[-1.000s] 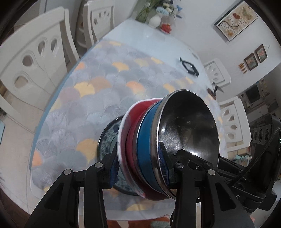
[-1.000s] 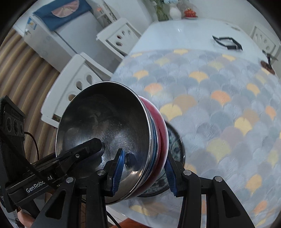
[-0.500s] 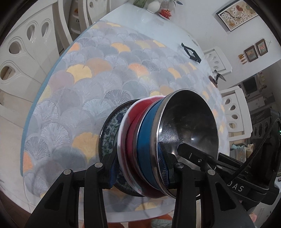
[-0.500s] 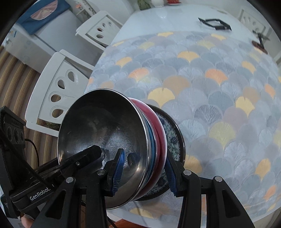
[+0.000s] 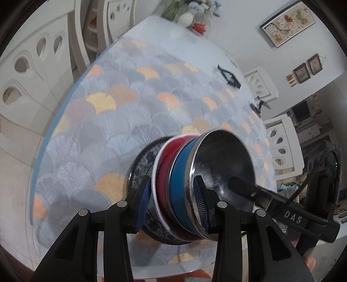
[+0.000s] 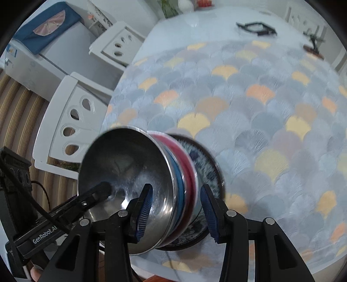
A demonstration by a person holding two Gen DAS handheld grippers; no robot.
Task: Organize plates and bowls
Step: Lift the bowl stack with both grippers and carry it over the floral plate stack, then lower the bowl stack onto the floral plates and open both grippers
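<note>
A stack of dishes sits between both grippers: a steel bowl [image 5: 225, 160] [image 6: 121, 160] on top, then a blue bowl [image 5: 180, 180] [image 6: 179, 188], a red white-rimmed bowl [image 5: 164, 164] [image 6: 187, 164] and a dark patterned plate [image 5: 141, 169] [image 6: 203, 169]. My left gripper [image 5: 172, 201] is shut on one side, one pad inside the steel bowl and the other under the plate. My right gripper [image 6: 176, 210] clamps the opposite side the same way. The stack is near the table's front edge. I cannot tell whether it touches the cloth.
The round table carries a fan-patterned cloth [image 5: 108, 108] [image 6: 260, 108]. Far back lie a black frame [image 5: 229, 78] [image 6: 257, 28], a small stand [image 5: 258, 106] and a flower vase [image 5: 186, 17]. White chairs [image 5: 28, 71] [image 6: 71, 121] ring the table.
Both grippers keep the same hold on the stack. Both views have tilted slightly, so the far end of the table and the vase show again.
</note>
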